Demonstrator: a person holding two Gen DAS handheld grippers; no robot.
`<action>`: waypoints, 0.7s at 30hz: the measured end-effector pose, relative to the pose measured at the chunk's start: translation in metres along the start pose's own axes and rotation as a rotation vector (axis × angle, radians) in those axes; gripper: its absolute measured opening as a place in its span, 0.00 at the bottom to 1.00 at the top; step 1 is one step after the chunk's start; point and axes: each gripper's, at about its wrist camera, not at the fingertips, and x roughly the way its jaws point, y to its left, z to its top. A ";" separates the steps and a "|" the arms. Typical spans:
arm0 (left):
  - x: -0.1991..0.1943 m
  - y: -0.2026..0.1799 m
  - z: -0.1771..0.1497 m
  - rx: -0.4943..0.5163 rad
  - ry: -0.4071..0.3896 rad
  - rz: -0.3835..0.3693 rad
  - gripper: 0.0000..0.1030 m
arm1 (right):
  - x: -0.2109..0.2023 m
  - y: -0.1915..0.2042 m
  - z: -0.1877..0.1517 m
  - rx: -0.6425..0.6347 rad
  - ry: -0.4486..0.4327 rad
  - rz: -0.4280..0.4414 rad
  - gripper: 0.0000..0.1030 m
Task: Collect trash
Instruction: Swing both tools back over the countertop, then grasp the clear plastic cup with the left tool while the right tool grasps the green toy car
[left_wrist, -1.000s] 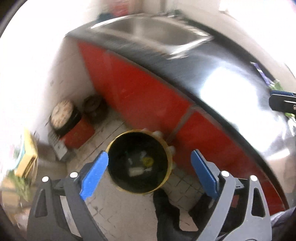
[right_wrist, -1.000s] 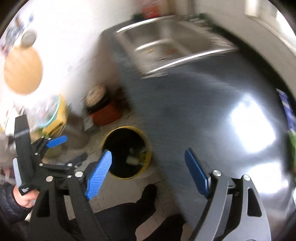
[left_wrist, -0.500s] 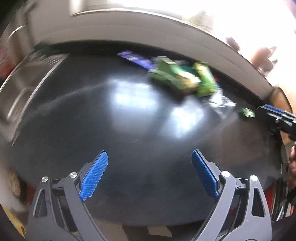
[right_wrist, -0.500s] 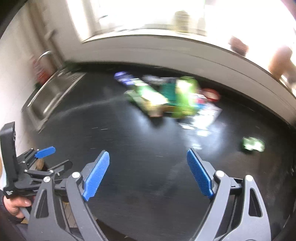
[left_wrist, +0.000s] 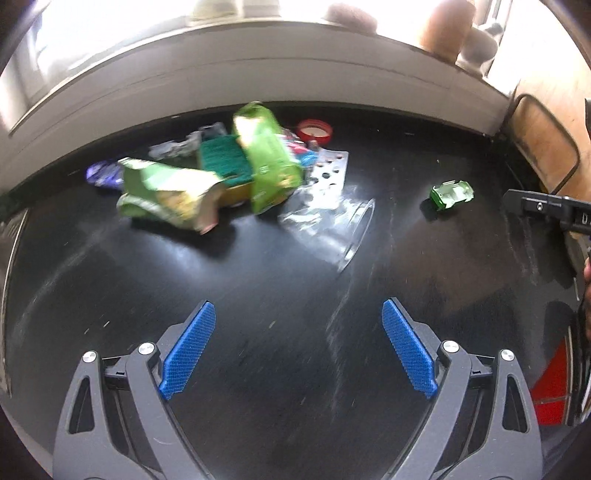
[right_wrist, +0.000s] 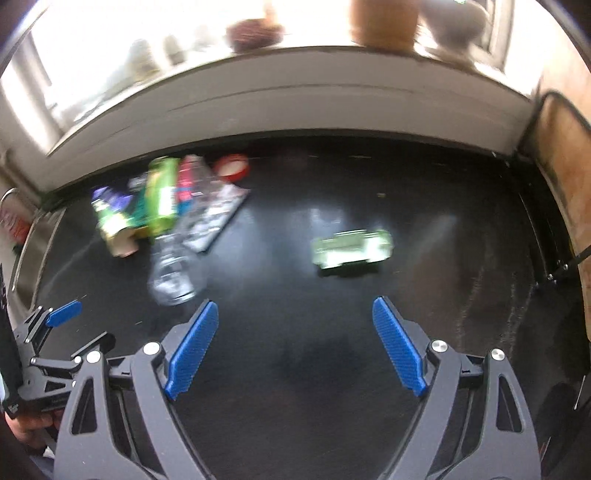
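Black countertop (left_wrist: 295, 288), glossy and finely scratched, fills both views; a pale ledge (left_wrist: 258, 62) bounds it along the top of the frame. Only the right wrist view shows the strip of steel sink (right_wrist: 35, 254) at its left edge; only the left wrist view shows the red cabinet front (left_wrist: 550, 384) at lower right.

Trash pile (left_wrist: 221, 177), upper left of centre in the left wrist view: crumpled green snack bags, a teal packet, a purple wrapper and a flat perforated foil sheet, all overlapping. The same pile (right_wrist: 162, 206) lies blurred at upper left in the right wrist view. A clear, crushed plastic cup (left_wrist: 332, 225) lies on its side touching the pile's lower right. A round red lid (left_wrist: 314, 130) sits just behind it. A small crumpled green wrapper (left_wrist: 451, 194) lies well apart to the right; in the right wrist view it (right_wrist: 351, 251) sits near centre, above the blue pads.

Left gripper (left_wrist: 295, 347): ribbed blue pads spread wide, nothing between them. Right gripper (right_wrist: 293, 347): likewise spread wide and empty.
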 end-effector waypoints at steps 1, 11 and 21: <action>0.009 -0.005 0.005 0.004 0.006 0.008 0.87 | 0.005 -0.004 0.003 0.004 0.006 -0.005 0.81; 0.086 -0.019 0.039 -0.001 0.067 0.091 0.87 | 0.087 -0.051 0.041 0.042 0.111 -0.022 0.81; 0.104 -0.009 0.044 -0.013 0.077 0.063 0.68 | 0.120 -0.052 0.044 -0.002 0.164 -0.019 0.37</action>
